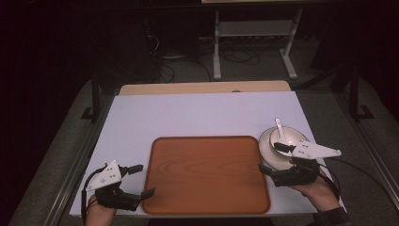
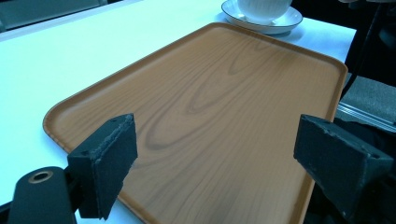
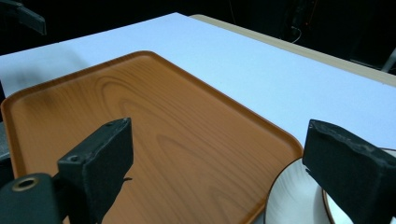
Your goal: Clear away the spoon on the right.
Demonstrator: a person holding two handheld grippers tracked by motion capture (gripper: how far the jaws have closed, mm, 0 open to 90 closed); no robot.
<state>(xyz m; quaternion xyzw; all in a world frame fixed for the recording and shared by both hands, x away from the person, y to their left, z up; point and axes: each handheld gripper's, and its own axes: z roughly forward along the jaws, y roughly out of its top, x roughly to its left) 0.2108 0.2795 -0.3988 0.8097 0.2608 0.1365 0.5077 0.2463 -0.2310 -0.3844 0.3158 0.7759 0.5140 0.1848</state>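
A brown wood-grain tray (image 1: 207, 174) lies empty at the middle of the white table (image 1: 202, 113). To its right a white saucer (image 1: 269, 153) carries a white cup (image 1: 289, 136) with a white spoon (image 1: 279, 127) in it. My left gripper (image 1: 142, 180) stands open at the tray's left edge, jaws pointing over the tray (image 2: 224, 93). My right gripper (image 1: 272, 157) is open too, at the saucer's near side by the tray's right edge. Between its jaws (image 3: 224, 158) I see the tray (image 3: 140, 121) and the saucer's rim (image 3: 289, 200). The cup (image 2: 264, 7) and saucer (image 2: 280, 21) sit far off in the left gripper view.
Behind the white surface runs a bare wooden strip (image 1: 202, 87). Farther back stands a white metal frame (image 1: 254, 28) with cables on the dark floor. The table's near edge is close to both hands.
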